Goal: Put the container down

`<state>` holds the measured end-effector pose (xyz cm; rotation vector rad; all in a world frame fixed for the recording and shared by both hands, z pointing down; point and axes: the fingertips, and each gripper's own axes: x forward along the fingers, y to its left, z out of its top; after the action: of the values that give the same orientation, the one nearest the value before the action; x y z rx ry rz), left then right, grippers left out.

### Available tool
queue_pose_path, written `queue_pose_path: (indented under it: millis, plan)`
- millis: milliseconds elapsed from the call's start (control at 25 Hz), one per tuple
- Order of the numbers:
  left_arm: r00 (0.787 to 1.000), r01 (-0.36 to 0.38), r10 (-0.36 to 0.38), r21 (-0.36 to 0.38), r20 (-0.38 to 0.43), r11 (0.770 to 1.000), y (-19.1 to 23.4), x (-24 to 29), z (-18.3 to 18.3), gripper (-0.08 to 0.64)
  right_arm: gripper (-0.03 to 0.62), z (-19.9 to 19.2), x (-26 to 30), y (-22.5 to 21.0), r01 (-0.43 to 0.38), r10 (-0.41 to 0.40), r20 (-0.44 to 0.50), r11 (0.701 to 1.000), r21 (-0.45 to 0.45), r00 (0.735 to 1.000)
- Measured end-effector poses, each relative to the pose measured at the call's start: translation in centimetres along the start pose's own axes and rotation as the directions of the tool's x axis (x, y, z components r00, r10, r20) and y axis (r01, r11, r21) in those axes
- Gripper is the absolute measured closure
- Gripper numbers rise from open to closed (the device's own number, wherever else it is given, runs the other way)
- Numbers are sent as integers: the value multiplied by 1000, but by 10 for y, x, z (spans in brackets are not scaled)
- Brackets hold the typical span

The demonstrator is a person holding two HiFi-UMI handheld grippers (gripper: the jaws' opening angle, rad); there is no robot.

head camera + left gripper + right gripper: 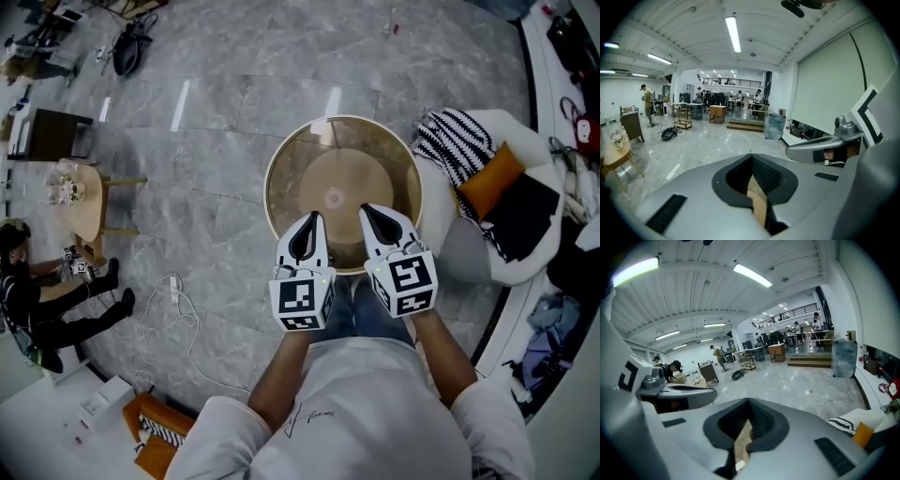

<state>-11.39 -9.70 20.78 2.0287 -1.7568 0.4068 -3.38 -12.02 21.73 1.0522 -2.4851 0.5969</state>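
Shirt (366, 412) at bottom edge, then left gripper (310, 223) and right gripper (372, 216), jaws of each closed on the near rim of the round container (342, 164) at centre, mouth upward, no long axis, over floor (216, 141).

No legible word, number or brand appeared. Behind the jaws of the left gripper (315, 219) and the right gripper (367, 210), the cubes (302, 302) bore only black-and-white square markers (patterns, not lettering). Farther behind the jaws, the shirt scribble (309, 417) was unreadable.
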Motion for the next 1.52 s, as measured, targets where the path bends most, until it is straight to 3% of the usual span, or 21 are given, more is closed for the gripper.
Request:
queue_pose_path:
  millis: [320, 560, 800, 1200, 1520]
  plan:
    - [1000, 18, -18, -15, 19, 1000, -9, -29, 21, 542, 577, 18, -23, 23, -37, 37, 11, 999, -13, 999]
    - [999, 26, -28, 38, 43, 999, -16, -46, 35, 543, 577, 38, -38, 33, -52, 52, 50, 999, -7, 997]
    - [996, 35, -38, 46, 84, 998, -27, -62, 56, 543, 577, 56, -54, 37, -63, 65, 66, 998, -30, 996]
    - [990, 75, -77, 25, 115, 997, -34, -90, 73, 543, 577, 77, -80, 55, -76, 82, 90, 994, -73, 993]
    - [984, 66, -66, 8, 168, 998, -27, -117, 87, 543, 577, 82, -98, 79, -88, 98, 118, 992, -85, 988]
